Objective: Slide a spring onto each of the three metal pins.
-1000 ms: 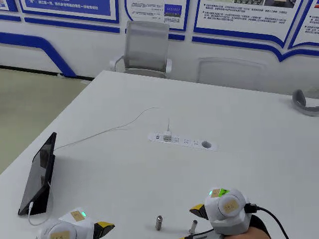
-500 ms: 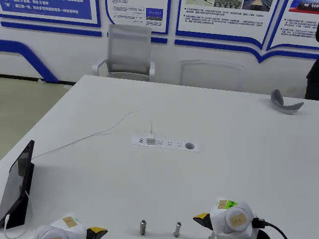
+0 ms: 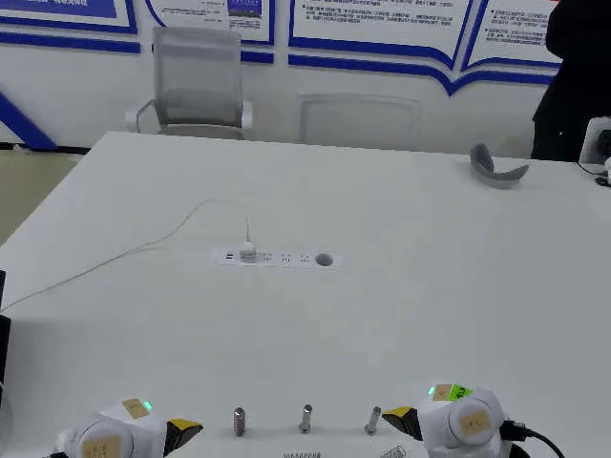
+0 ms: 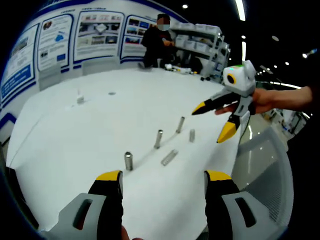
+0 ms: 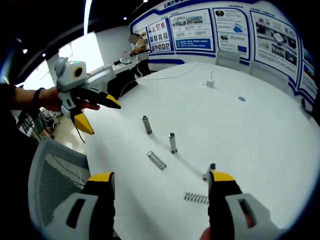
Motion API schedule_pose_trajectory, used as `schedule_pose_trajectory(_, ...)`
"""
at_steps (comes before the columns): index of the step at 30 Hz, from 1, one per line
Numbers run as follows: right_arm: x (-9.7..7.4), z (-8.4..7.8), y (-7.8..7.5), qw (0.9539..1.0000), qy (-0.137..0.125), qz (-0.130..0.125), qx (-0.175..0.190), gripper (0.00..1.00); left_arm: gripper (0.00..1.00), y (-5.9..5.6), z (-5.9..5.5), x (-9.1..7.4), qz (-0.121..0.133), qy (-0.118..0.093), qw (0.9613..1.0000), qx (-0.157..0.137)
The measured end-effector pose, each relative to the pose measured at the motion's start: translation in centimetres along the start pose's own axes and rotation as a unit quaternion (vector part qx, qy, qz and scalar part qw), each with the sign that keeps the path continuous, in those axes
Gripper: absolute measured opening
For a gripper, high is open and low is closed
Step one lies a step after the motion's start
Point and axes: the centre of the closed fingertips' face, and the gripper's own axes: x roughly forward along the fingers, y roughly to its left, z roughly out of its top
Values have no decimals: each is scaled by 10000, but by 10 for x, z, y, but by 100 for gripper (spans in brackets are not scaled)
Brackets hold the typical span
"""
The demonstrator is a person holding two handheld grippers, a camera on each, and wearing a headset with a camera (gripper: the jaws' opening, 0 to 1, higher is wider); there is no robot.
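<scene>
Three short metal pins stand in a row near the table's front edge. The left pin point(image 3: 239, 420) point(image 5: 146, 124) point(image 4: 128, 161) wears a spring. The middle pin point(image 3: 305, 417) point(image 5: 172, 142) and the right pin point(image 3: 373, 419) point(image 5: 210, 172) are bare. Two loose springs lie flat in front of them, one point(image 3: 303, 455) point(image 5: 156, 160) by the middle pin and one point(image 3: 393, 451) point(image 5: 196, 198) by the right pin. My left gripper point(image 3: 183, 429) point(image 4: 162, 176) is open and empty left of the row. My right gripper point(image 3: 399, 417) point(image 5: 160, 177) is open and empty, close beside the right pin.
A white power strip point(image 3: 277, 258) with a plugged cable lies mid-table. A grey curved object point(image 3: 496, 167) rests at the far right. Chairs point(image 3: 196, 81) stand behind the table, and a person point(image 3: 578, 67) is at the far right corner.
The head view has swung right and down, so the third pin and the loose springs now show. Pins and grippers show no clear move of their own.
</scene>
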Motion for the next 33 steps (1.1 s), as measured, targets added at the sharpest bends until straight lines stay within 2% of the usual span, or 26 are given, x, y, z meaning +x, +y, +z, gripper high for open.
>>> schedule_pose_trajectory(8, -10, -17, -2, 9998, 21, -59, 214, 82, 68, -11, 3, 17, -235, 132, 9995, 136)
schedule_pose_trajectory(15, -15, -23, -5, 9994, -10, -98, 318, 82, 68, -21, 2, 28, -387, 241, 9987, 231)
schedule_pose_trajectory(24, -15, -28, -1, 9993, 13, -85, 357, 82, 67, -24, 3, 42, -528, 356, 9973, 377)
schedule_pose_trajectory(33, -18, -33, 2, 9992, 30, -73, 393, 81, 64, -25, 3, 59, -651, 598, 9929, 797)
